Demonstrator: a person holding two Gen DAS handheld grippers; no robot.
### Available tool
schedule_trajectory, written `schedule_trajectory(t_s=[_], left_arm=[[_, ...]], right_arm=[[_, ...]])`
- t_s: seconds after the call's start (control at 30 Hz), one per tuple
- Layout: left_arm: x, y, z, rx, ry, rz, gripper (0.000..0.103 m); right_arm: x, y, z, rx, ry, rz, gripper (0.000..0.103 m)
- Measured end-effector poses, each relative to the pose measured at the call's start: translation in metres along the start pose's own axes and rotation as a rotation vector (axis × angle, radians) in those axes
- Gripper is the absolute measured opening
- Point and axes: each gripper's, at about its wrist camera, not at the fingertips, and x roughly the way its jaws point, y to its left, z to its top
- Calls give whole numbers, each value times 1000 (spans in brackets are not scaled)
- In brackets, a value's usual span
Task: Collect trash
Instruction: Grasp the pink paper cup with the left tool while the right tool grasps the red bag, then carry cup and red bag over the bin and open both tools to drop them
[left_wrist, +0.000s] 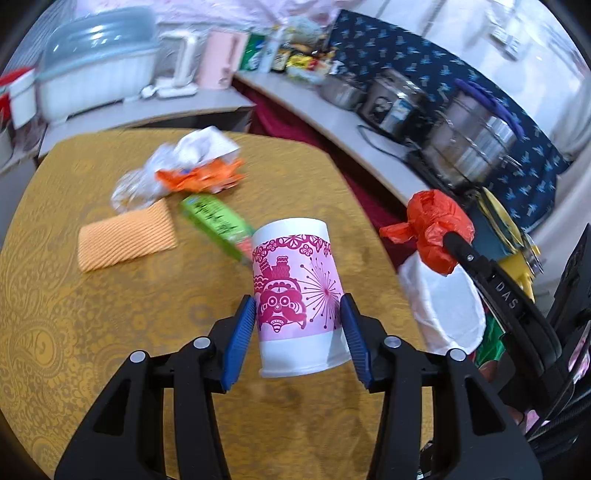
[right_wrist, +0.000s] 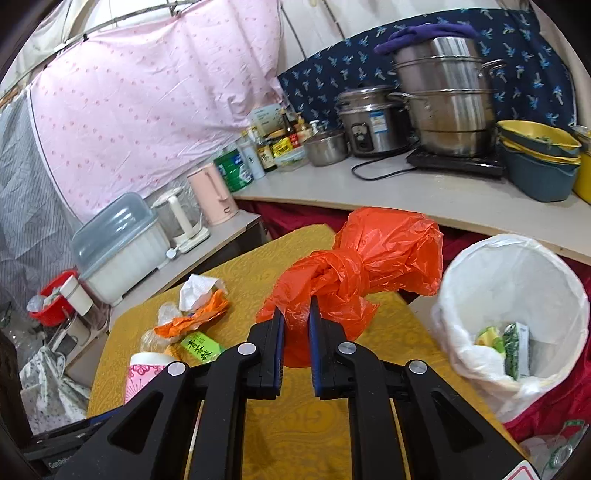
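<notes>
I'd carry both loads over the white-lined trash bin at my three o'clock and let go only once they are above its mouth. My right gripper is clenched on the knotted orange bag; my left gripper grasps the paper cup above the table.

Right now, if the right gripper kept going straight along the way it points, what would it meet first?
The right gripper is shut on the knotted orange bag, so the bag leads. Beyond it lies the far table edge, then the counter front. The white-lined bin sits off to the right; depth is unclear.
</notes>
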Motion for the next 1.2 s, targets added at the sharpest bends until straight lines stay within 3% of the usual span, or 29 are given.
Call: schedule_trajectory(t_s=[0.5,1.2], left_arm=[[-4,-122,-4,186,-38,-93,45],[40,-241,-21,351,11,-175,46]], right_arm=[[-75,-106,18,105,-117,-112,11],[-115,-203,19,203,-171,-205,11]])
